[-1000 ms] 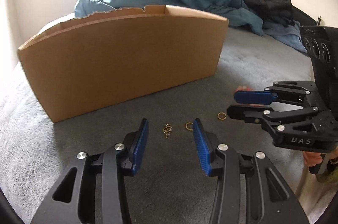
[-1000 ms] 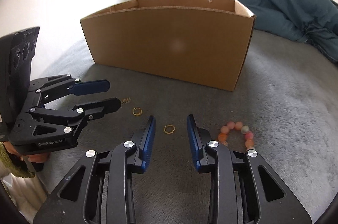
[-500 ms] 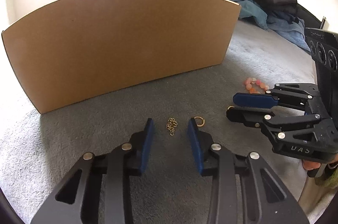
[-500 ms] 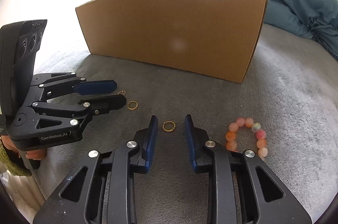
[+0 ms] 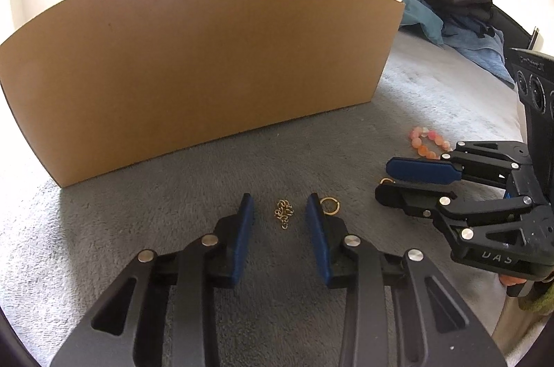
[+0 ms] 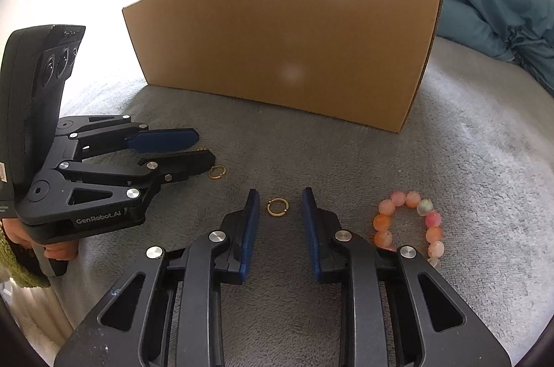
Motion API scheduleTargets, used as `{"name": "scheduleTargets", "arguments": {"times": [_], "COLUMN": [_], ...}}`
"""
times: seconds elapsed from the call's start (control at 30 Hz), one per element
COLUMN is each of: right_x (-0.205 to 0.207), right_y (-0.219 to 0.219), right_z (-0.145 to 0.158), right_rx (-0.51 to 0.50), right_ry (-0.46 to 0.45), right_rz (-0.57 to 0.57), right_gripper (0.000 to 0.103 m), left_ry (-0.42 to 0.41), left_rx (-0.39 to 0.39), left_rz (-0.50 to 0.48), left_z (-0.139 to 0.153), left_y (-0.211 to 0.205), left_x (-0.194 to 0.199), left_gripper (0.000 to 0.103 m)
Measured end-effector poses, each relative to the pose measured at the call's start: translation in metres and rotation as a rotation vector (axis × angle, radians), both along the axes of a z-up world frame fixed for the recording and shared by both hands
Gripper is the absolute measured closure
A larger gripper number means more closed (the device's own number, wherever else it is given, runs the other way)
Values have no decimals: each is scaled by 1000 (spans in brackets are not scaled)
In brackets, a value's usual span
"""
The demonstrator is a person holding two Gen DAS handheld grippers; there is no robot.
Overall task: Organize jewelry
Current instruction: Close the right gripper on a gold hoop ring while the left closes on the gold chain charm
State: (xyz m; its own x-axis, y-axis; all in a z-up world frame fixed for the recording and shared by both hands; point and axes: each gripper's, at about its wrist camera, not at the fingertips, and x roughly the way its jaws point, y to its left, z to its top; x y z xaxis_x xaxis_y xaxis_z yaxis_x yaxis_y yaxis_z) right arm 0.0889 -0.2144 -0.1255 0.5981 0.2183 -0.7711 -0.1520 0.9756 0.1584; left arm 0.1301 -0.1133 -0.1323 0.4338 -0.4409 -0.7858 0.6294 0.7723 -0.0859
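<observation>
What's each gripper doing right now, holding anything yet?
Left gripper: open, holding nothing; small gold chain lies between its pads.
Right gripper: open, holding nothing; gold ring lies between its pads.

Cardboard box (image 5: 194, 62) interior was hidden behind its near wall in both views. Second gold ring (image 5: 386, 181) was mostly covered by the right gripper (image 5: 382, 180). Bead bracelet (image 6: 408, 225) was partly hidden behind a finger. Gold chain (image 5: 284, 213) links were too small to resolve.

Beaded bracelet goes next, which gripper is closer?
Right, probably. The beaded bracelet lies just beside the right gripper, on its outer side. The left gripper sits over the small chain, with the right gripper between it and the bracelet.
</observation>
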Motion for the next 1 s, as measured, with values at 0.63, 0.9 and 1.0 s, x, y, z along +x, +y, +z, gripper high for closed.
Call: {"name": "scheduleTargets", "arguments": {"times": [0.63,0.9,1.0], "right_x": [2,2,0], "right_y": [12,12,11], "right_z": [-7,-6,-5], "right_rx": [-36,-36,-32], "right_ry": [3,-1,-4], "right_rz": [-6,-13,-16], "right_gripper": [92,93,93], "left_ry": [1,0,-3], "left_rx": [20,14,16], "left_rz": [5,18,21], "left_z": [-6,-5,-4], "left_y": [-5,-1,0], "left_x": [1,1,0], "left_gripper": [80,91,94]}}
